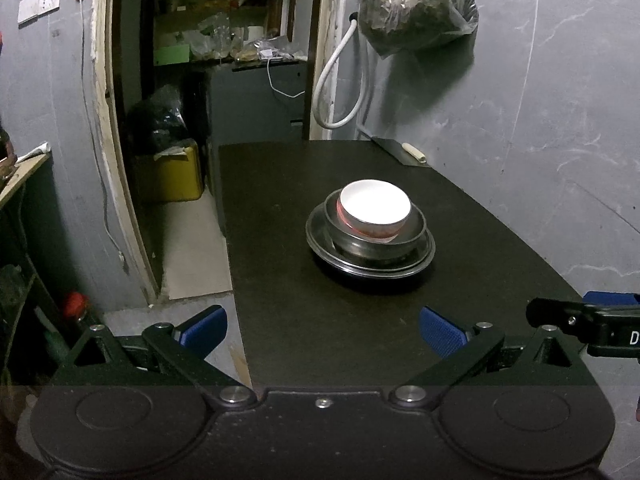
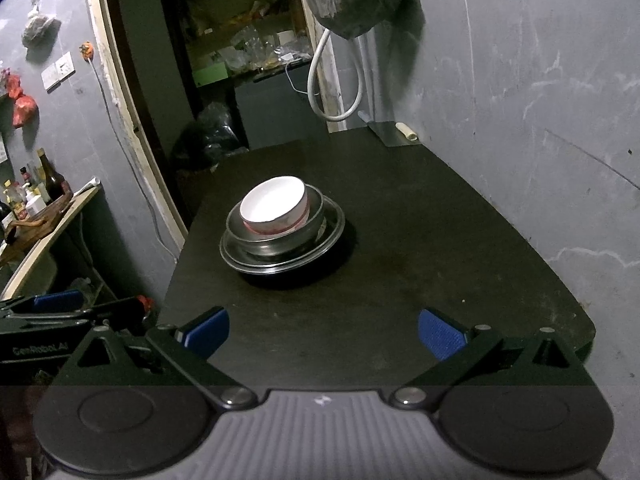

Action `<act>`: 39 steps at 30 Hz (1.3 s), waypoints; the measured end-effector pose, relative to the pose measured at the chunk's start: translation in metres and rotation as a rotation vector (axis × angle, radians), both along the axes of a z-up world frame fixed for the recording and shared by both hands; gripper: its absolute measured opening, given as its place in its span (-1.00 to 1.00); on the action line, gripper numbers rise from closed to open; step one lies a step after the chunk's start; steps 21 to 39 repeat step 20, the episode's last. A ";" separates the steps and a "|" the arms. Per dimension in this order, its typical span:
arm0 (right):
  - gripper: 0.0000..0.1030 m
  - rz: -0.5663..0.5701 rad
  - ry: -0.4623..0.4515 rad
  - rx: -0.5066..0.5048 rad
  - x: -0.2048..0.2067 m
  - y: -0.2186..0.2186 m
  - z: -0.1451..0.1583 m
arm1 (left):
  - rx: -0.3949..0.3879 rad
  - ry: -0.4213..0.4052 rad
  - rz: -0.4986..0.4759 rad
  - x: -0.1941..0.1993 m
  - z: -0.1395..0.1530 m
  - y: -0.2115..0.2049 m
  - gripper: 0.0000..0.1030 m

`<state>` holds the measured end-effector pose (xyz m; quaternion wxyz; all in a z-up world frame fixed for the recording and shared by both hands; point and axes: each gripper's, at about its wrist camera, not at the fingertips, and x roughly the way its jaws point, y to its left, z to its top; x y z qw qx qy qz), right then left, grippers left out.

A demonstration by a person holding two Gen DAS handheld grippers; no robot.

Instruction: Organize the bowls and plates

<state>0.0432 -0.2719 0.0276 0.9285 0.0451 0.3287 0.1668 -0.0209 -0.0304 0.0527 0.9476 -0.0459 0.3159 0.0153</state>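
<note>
- While the stack sits alone near the middle of the dark table [image 1: 280, 320], both tools hang back at the near edge, well apart from it; I judge this a pause either before the dishes get sorted or after they have been nested.
- Left gripper [image 1: 323, 330]: its blue-padded fingers [image 1: 440, 336] are spread wide with nothing between them, pointed toward the stack.
- Right gripper [image 2: 323, 330]: same posture, fingers [image 2: 208, 334] wide apart and empty, with the stack ahead and to its left. Each tool shows at the edge of the other's view, so they are held side by side.
- Nesting order explains the layout: widest at the bottom, smallest on top, which keeps the pile steady and compact.
- Steel plate [image 1: 320, 236]: shallow, shiny, rimmed, lying flat on the table as the base (there may be a second plate under it; the rims are hard to separate).
- Steel bowl [image 1: 414, 226]: darker metal, sitting upright inside the plate.
- White bowl [image 1: 376, 208]: bright glazed inside, a red band around its outer wall, resting in the steel bowl and looking slightly tilted.
- Farther back by the grey wall [image 2: 520, 120], a flat metal piece [image 2: 390, 132] with a pale handle lies on the table corner, apart from the dishes.
</note>
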 end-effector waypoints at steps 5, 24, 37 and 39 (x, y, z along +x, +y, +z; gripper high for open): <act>1.00 0.001 0.005 -0.003 0.003 0.001 -0.002 | -0.003 0.003 -0.007 0.003 0.000 0.002 0.98; 1.00 -0.035 0.016 -0.009 0.006 0.008 -0.005 | -0.019 0.013 -0.032 0.015 -0.006 0.009 0.98; 1.00 -0.035 0.016 -0.009 0.006 0.008 -0.005 | -0.019 0.013 -0.032 0.015 -0.006 0.009 0.98; 1.00 -0.035 0.016 -0.009 0.006 0.008 -0.005 | -0.019 0.013 -0.032 0.015 -0.006 0.009 0.98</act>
